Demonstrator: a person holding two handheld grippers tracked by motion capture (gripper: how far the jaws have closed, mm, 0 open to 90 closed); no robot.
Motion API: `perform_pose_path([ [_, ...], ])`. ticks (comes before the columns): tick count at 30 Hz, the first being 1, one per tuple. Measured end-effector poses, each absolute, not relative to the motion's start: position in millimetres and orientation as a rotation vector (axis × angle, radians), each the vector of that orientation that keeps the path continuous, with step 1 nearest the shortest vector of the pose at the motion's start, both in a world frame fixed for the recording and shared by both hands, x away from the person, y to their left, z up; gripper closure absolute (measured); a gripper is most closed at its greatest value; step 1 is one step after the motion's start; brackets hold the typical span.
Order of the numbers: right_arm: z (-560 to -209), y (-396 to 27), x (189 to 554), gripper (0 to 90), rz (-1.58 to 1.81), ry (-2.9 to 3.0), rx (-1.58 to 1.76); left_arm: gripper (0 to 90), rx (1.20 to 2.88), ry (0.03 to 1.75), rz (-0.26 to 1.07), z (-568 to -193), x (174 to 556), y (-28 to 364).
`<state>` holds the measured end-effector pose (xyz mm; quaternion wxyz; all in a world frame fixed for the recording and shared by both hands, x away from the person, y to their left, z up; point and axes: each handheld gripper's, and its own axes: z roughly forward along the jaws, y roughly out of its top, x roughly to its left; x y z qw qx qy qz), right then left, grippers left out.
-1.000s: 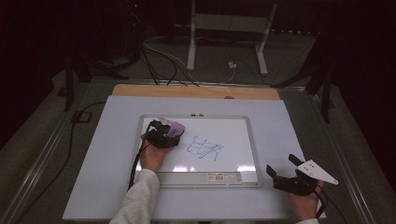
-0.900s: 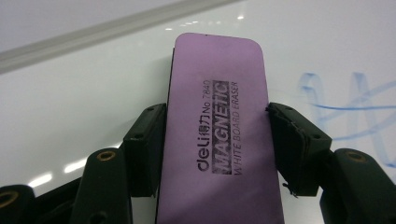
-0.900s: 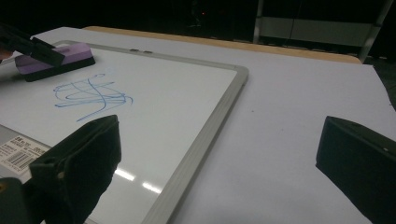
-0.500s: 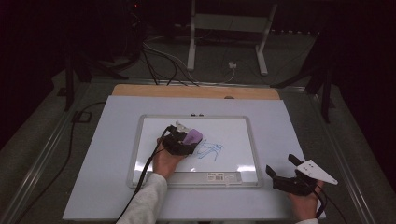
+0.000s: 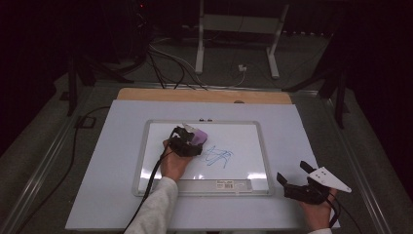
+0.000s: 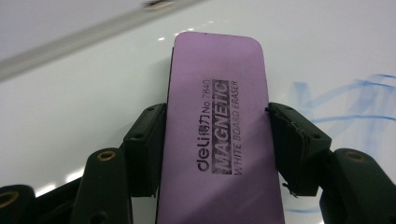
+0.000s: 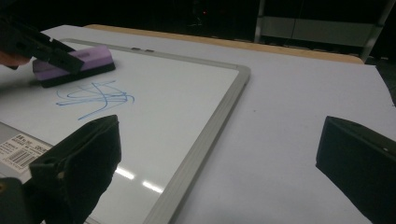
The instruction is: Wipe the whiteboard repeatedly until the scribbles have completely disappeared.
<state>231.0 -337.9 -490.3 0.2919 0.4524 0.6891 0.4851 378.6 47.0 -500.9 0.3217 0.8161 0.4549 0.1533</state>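
Gripping purple eraser (image 6: pixel 217 135) across its width, your left gripper (image 5: pixel 187 144) is resting it on whiteboard (image 5: pixel 253 146) | blue scribble (image 5: pixel 219 157) lying just right, nearer this hand | right gripper (image 5: pixel 302 187) spread, idle.

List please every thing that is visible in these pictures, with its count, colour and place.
eraser: one, purple, on the whiteboard, between the left jaws.
whiteboard: one, white with grey frame, middle of the mat.
scribble: one, blue, on the whiteboard, right of the eraser.
label: one, white barcode sticker, whiteboard's near edge.
mat: one, pale, covering the table.
table: one, wooden edge showing beyond the mat.
stand: one, light grey, on the floor behind.
cables: several, dark, on the floor behind.
left gripper: one, black, gripping the eraser.
right gripper: one, black, open, right of the whiteboard.
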Motion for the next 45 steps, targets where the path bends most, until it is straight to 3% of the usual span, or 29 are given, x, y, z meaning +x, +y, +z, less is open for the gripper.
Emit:
perform_pose_path([
  [5, -490.1, -337.4, 230.6, 0.3, 1.288, 1.838, 1.202, 41.9, 2.204, 1.102, 0.389, -499.0, 370.7, 32.5],
  [19, -489.5, -341.1, 228.9, 0.3, 1.289, 1.827, 1.209, 42.0, 2.138, 1.317, 0.571, -499.5, 390.3, 77.0],
  [29, -490.3, -339.0, 229.6, 0.3, 1.285, 1.835, 1.209, 42.0, 2.072, 1.336, 0.447, -502.2, 380.7, 82.8],
  [45, -490.6, -338.1, 229.8, 0.3, 1.284, 1.84, 1.203, 41.9, 2.18, 1.069, 0.312, -501.9, 335.3, 13.0],
])
